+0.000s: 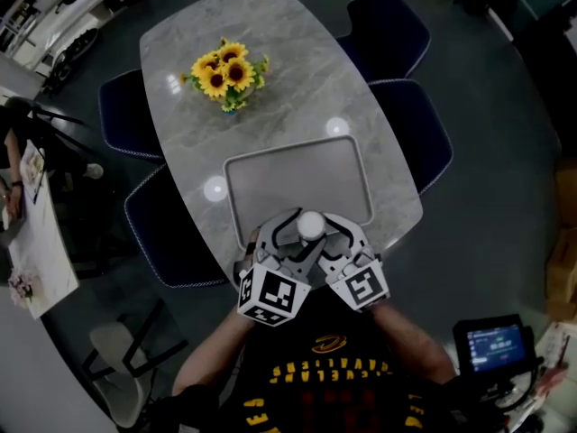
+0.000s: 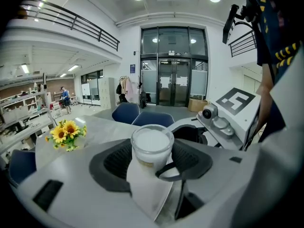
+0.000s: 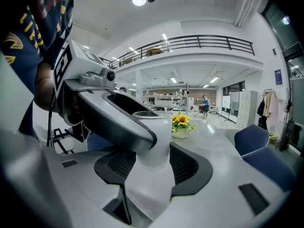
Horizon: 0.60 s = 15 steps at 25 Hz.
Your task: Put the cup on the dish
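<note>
The white round cup (image 1: pixel 310 225) is sitting between the jaws of both the left gripper (image 1: pixel 287 234) and the right gripper (image 1: pixel 339 234). The two tongs are meeting side by side at the near edge of the grey oval marble table (image 1: pixel 180 52). Just ahead of the tongs, the grey rectangular tray (image 1: pixel 297 174) is lying on the table, with the cup hanging at its near edge. Well beyond the tray, ahead and to the left of the tongs, the yellow sunflower bunch (image 1: pixel 227 73) is standing on the table. Dark blue upholstered chairs (image 1: pixel 389 32) are standing along the table's sides, to the left and right of the tongs.
</note>
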{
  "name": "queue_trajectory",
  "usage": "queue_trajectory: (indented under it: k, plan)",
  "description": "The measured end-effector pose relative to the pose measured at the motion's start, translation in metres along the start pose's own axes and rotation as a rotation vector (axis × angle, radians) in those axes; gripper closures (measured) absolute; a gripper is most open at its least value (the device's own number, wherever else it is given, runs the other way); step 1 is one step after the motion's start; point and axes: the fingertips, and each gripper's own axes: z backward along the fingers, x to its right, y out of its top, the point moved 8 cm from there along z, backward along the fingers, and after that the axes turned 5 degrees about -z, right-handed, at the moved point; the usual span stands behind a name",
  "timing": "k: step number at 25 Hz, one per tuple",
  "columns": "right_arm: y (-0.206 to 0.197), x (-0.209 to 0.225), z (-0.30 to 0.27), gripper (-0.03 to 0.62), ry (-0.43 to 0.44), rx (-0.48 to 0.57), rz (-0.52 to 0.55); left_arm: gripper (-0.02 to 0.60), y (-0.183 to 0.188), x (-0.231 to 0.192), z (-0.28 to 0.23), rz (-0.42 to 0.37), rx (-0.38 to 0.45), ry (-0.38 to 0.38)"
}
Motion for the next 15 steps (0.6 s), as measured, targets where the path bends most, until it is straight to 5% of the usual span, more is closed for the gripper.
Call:
queue_trajectory:
  k: [4, 11, 15]
  plan:
    - [-0.021, 0.029, -0.023, 0.364, 0.032, -0.015, -0.012, 0.319, -0.014, -0.015, -0.035, 0.018, -0.025, 0.020]
    - [-0.022, 0.019, -0.025, 0.364, 0.047, -0.052, 0.000, 0.319, -0.020, -0.013, -0.027, 0.011, -0.038, 0.016]
    - [-0.058, 0.047, -0.073, 0.364, 0.093, -0.079, 0.015, 0.319, -0.058, -0.044, -0.069, 0.035, -0.084, 0.023]
